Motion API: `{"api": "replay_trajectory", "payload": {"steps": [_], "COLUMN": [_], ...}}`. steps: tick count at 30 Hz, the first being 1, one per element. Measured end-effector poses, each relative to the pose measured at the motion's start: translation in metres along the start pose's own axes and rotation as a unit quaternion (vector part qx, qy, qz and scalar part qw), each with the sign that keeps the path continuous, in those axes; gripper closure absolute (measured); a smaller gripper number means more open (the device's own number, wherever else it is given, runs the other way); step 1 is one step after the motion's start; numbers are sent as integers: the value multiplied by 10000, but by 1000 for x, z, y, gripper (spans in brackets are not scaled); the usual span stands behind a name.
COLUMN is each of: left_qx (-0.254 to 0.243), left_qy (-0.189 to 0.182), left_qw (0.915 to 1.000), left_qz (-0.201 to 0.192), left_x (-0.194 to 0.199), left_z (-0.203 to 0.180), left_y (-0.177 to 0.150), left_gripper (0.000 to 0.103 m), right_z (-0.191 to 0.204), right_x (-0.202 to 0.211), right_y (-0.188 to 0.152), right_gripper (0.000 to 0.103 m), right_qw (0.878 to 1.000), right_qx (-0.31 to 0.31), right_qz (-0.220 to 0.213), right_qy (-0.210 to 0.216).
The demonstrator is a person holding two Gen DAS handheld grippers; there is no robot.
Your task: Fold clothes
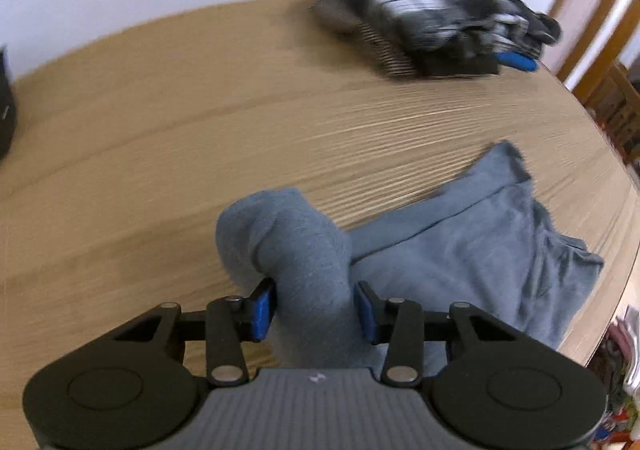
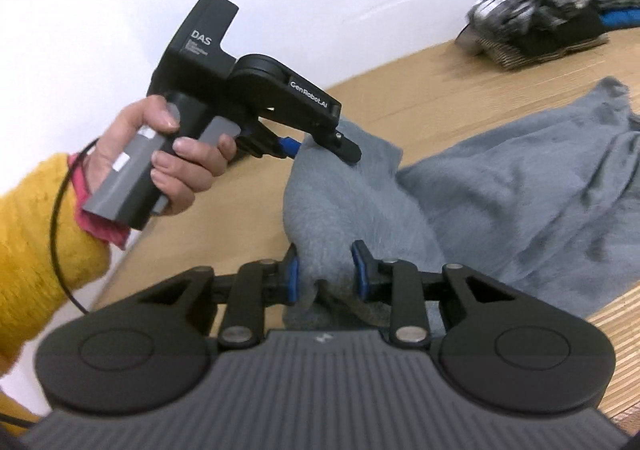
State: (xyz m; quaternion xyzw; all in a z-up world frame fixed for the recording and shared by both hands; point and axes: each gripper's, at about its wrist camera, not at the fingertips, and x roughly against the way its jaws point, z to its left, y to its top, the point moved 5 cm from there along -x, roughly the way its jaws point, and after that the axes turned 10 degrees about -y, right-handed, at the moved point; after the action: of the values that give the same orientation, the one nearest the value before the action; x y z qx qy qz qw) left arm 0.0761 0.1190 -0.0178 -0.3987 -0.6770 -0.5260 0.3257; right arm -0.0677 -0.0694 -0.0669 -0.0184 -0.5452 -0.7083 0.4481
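Observation:
A grey fleece garment (image 1: 480, 250) lies rumpled on the wooden table (image 1: 160, 130), with one edge lifted off it. In the left wrist view my left gripper (image 1: 315, 308) is shut on a bunched fold of that garment, a blue pad on each side. The right wrist view shows the same garment (image 2: 520, 190) and my right gripper (image 2: 326, 274) shut on another bunch of its raised edge. The left gripper (image 2: 320, 148) is there too, a little farther along that edge, held by a hand (image 2: 172, 162) in a yellow sleeve.
A pile of folded dark and plaid clothes (image 1: 432, 22) sits at the table's far side by the white wall, seen again as the pile (image 2: 552, 18). A black object (image 1: 6, 110) stands at the left edge. Wooden furniture (image 1: 600, 30) lies beyond the table's right rim.

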Motion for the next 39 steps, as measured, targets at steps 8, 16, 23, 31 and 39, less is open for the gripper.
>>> {"api": "replay_trajectory", "payload": {"steps": [8,16,23,31,39], "left_qx": [-1034,-1895,-1625,-1607,-1585], "left_qy": [197,727,895,1344,834], "left_qw": [9939,9775,9819,9778,9838], "left_qz": [338,577,391,110,24], "left_x": [-70,-140,-107,-55,-32], "left_z": [-87,-125,-121,-91,-58], "left_y": [21,3,9,-8,-27], "left_gripper": [53,33,34,25,25], "right_z": [-69,-154,-134,-75,-76], "right_x": [32,11,36,-12,-21], "right_y": [19,-6,24,4,-5], "right_gripper": [78,76,68,50,28], "right_qw": [9935,9787,9951,9906,9791], "right_qx": [-825,-1057,-444,1017,701], "right_qz": [-608,234,-213,470,618], "right_qy": [-496,-1744,-855,-779,-1807]}}
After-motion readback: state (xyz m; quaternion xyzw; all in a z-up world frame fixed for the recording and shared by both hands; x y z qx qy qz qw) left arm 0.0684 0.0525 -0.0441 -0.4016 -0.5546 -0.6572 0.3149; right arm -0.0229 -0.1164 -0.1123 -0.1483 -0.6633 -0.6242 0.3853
